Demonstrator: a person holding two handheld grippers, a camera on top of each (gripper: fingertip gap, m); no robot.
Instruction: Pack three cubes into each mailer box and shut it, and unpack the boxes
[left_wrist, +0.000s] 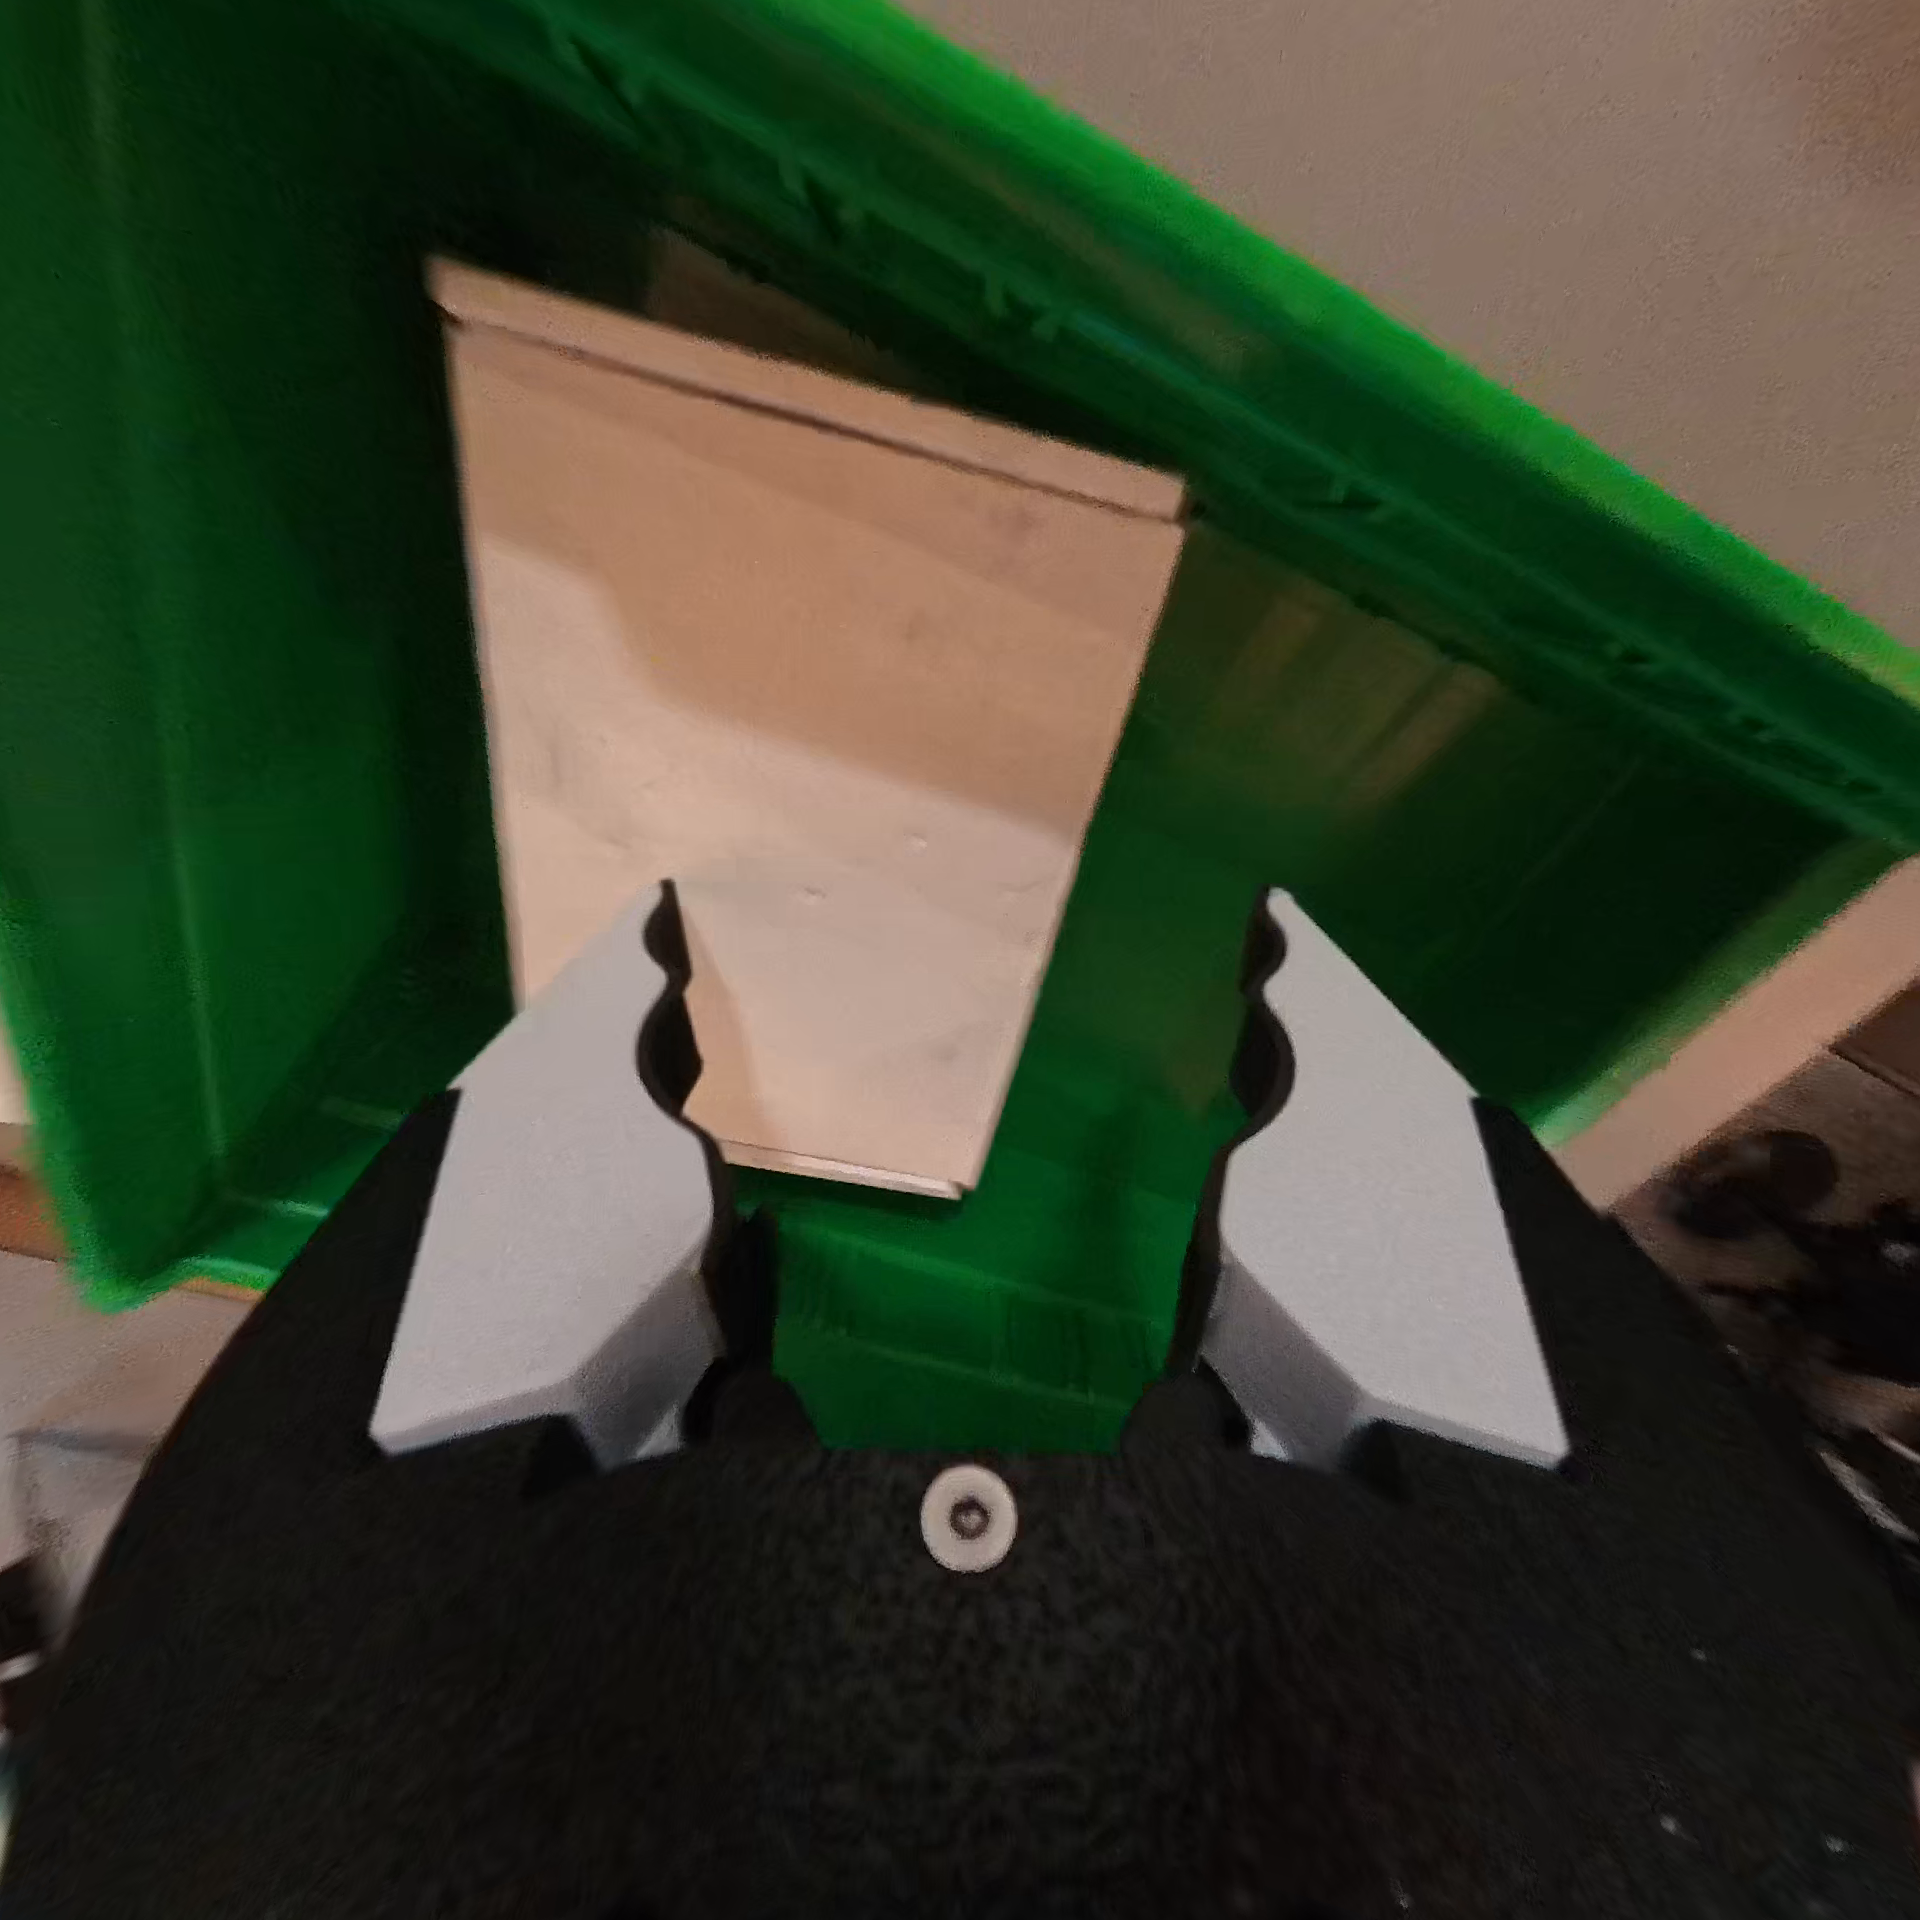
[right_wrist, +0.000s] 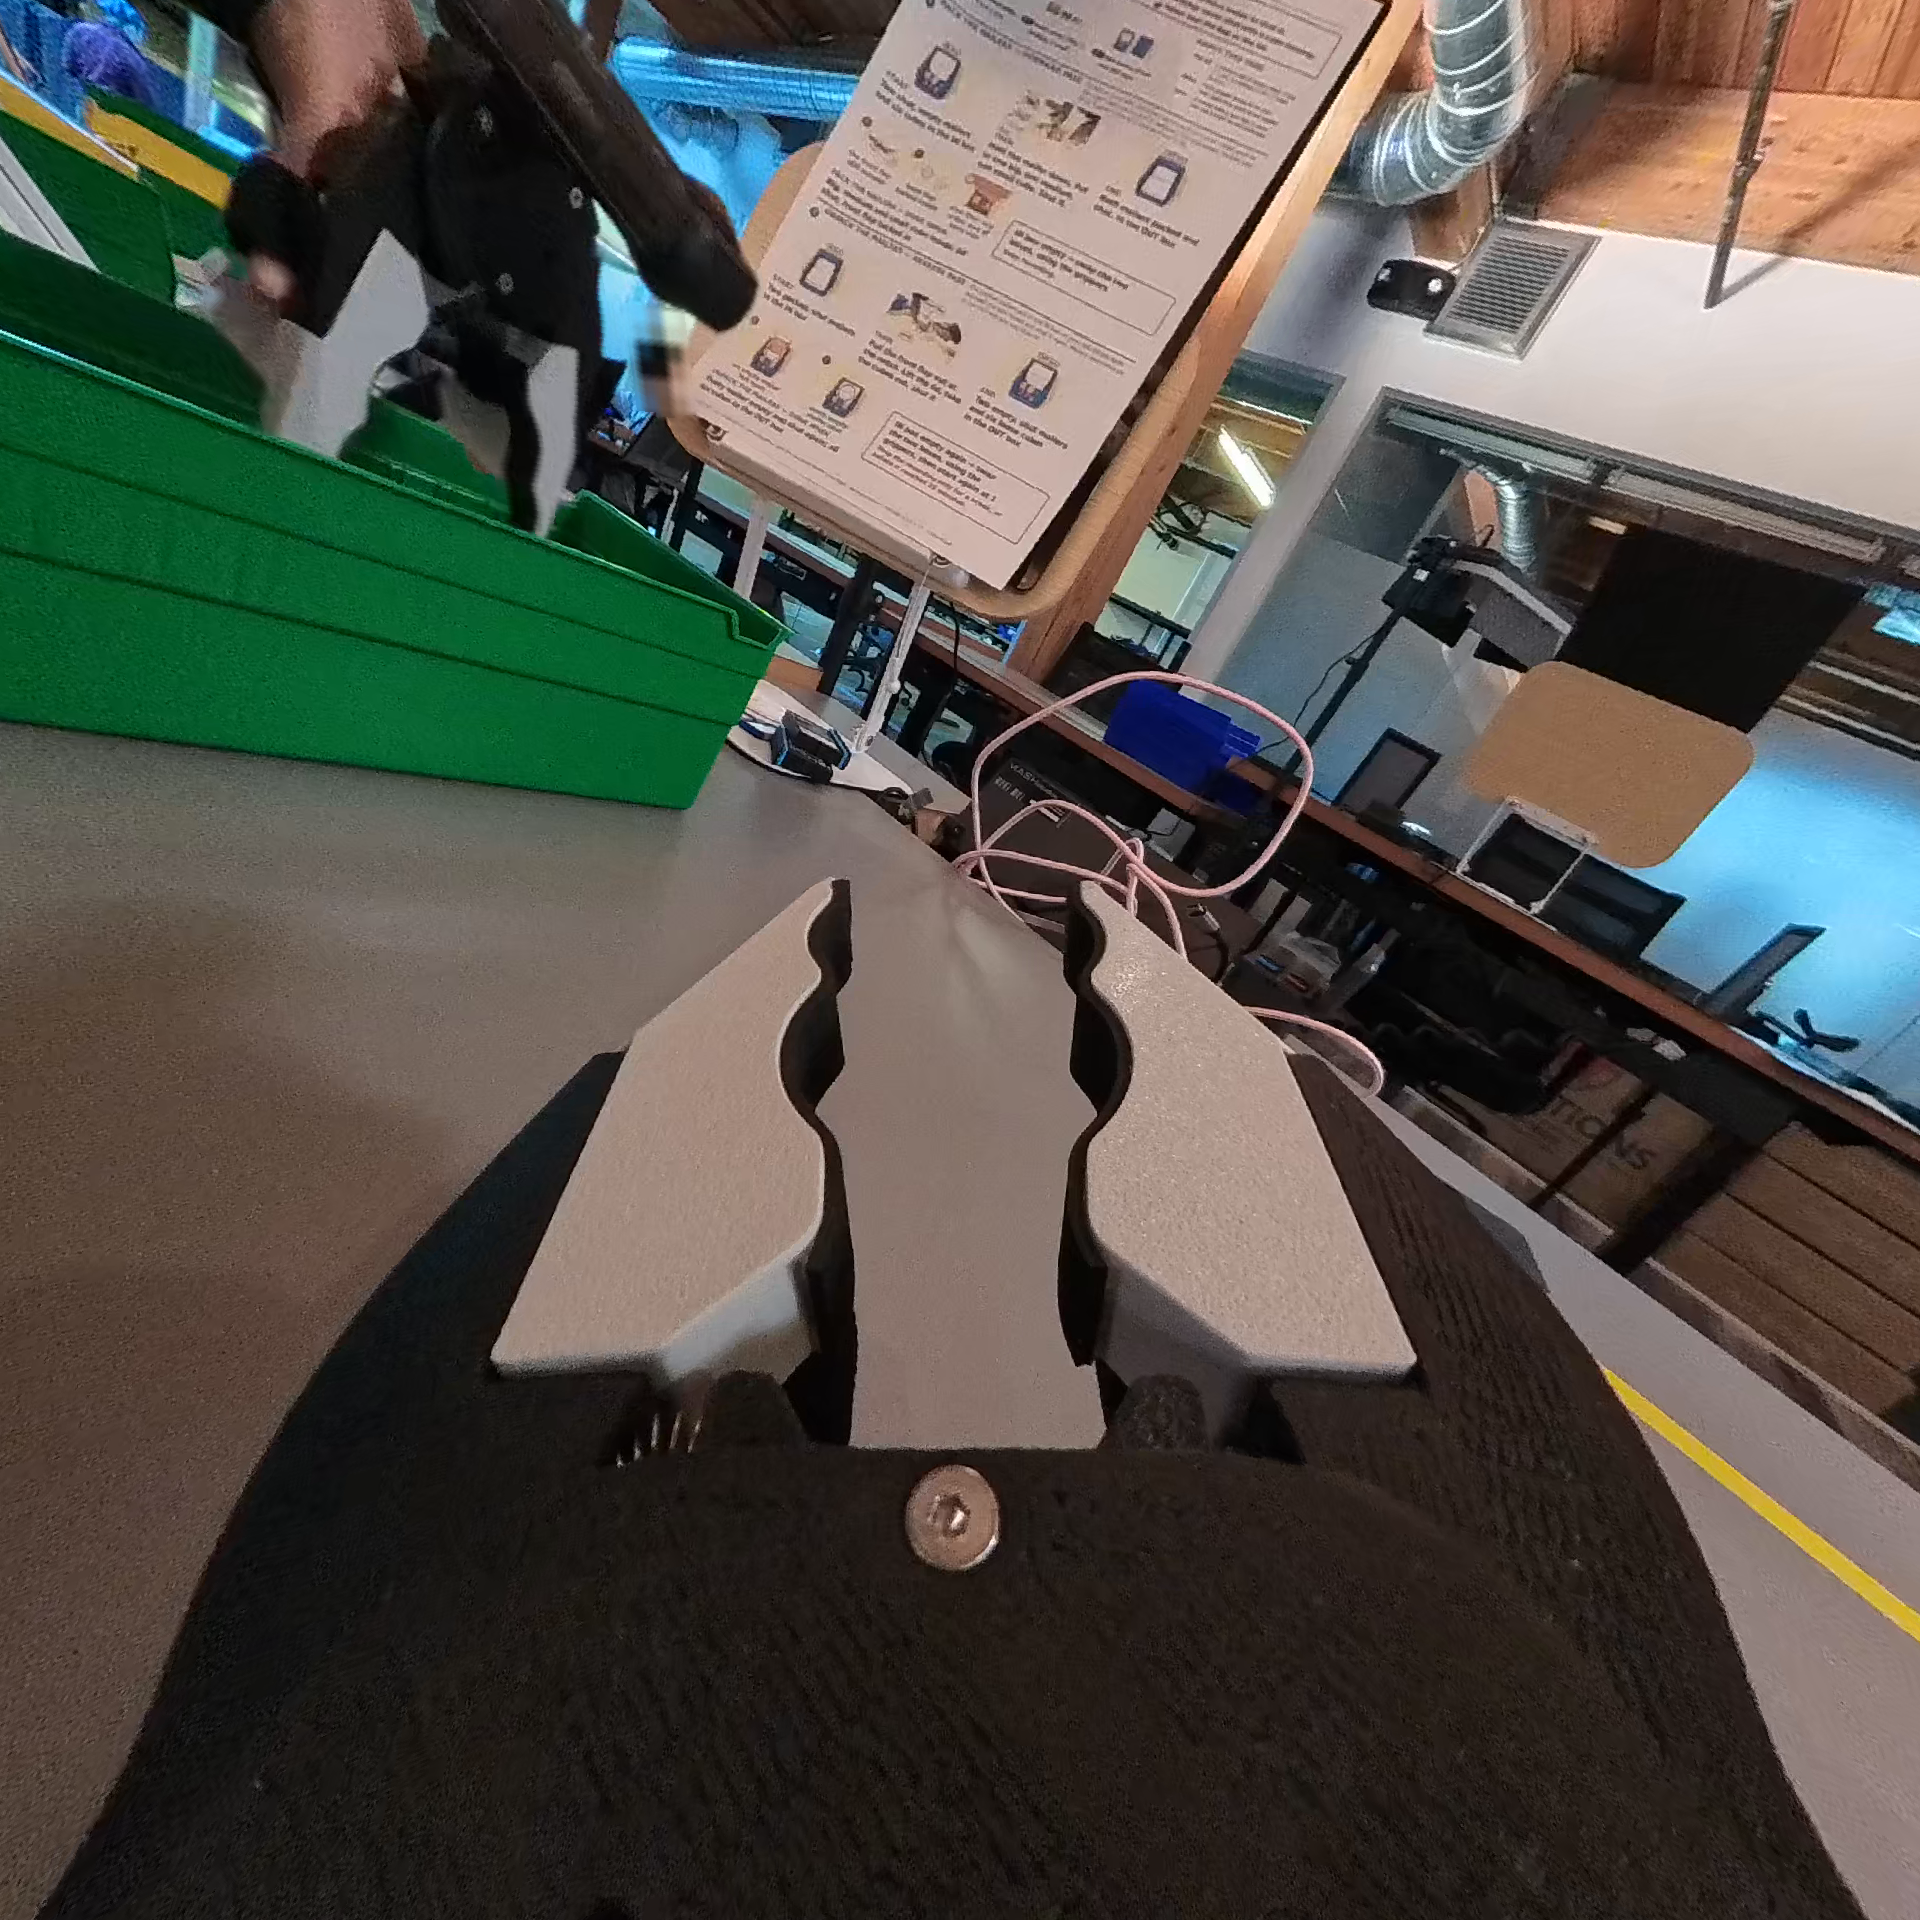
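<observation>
Left gripper (left_wrist: 961, 904) is hanging over a green bin (left_wrist: 260, 623), fingers spread wide, gripping nothing. A closed cardboard mailer box (left_wrist: 810, 727) is lying flat on the bin's floor, directly below the spread fingers; its near end is showing between them, and the pads are not pressing it. Right gripper (right_wrist: 961, 904) is sitting low over the grey table (right_wrist: 312, 1039), fingers partly apart with only bare tabletop between them. Beyond its fingertips, a pink cable (right_wrist: 1143, 790) is looping off the table's edge. Cubes: not visible.
</observation>
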